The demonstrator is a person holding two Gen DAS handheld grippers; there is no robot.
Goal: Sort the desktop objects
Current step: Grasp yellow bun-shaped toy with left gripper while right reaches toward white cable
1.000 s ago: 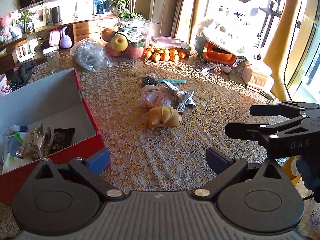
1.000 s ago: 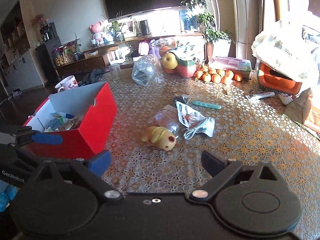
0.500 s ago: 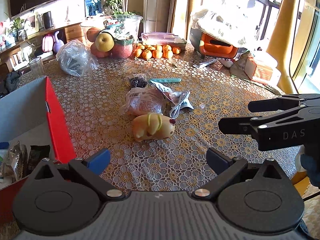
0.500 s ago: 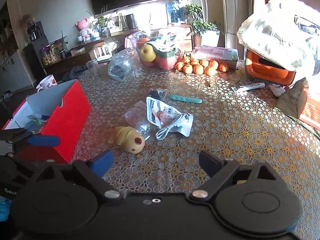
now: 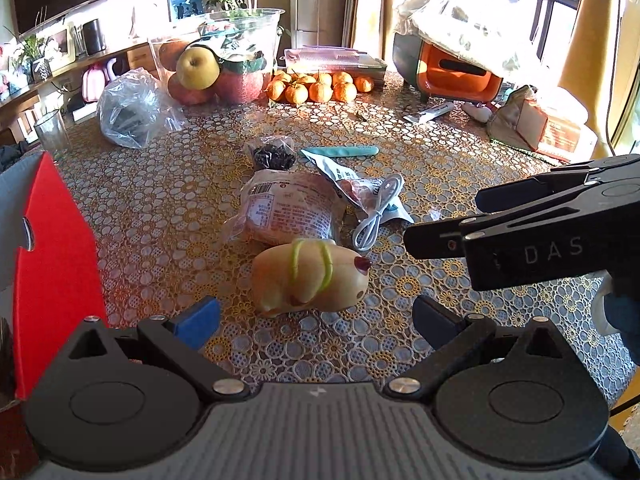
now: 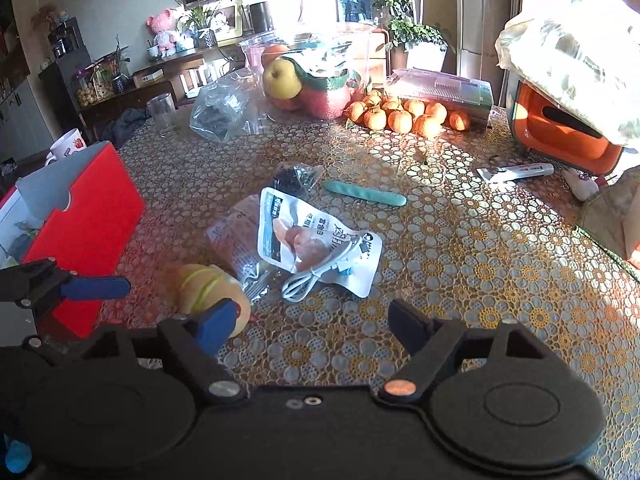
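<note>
A tan toy animal with green bands lies on the lace tablecloth just ahead of my open left gripper; it also shows in the right wrist view, partly behind my left fingertip. Behind it lie a pink snack bag, a white snack pouch with a white cable on it, a dark small packet and a teal stick. My right gripper is open and empty, near the cable. A red box stands at the left.
At the back stand a clear fruit bowl, tangerines, a crumpled plastic bag, a glass and an orange appliance. A white remote lies right. The right gripper's arm reaches in from the right.
Both grippers have moved forward and to the right towards the pile. The toy animal is now close to the left gripper's fingers. The red box has slid towards the left edge of both views.
</note>
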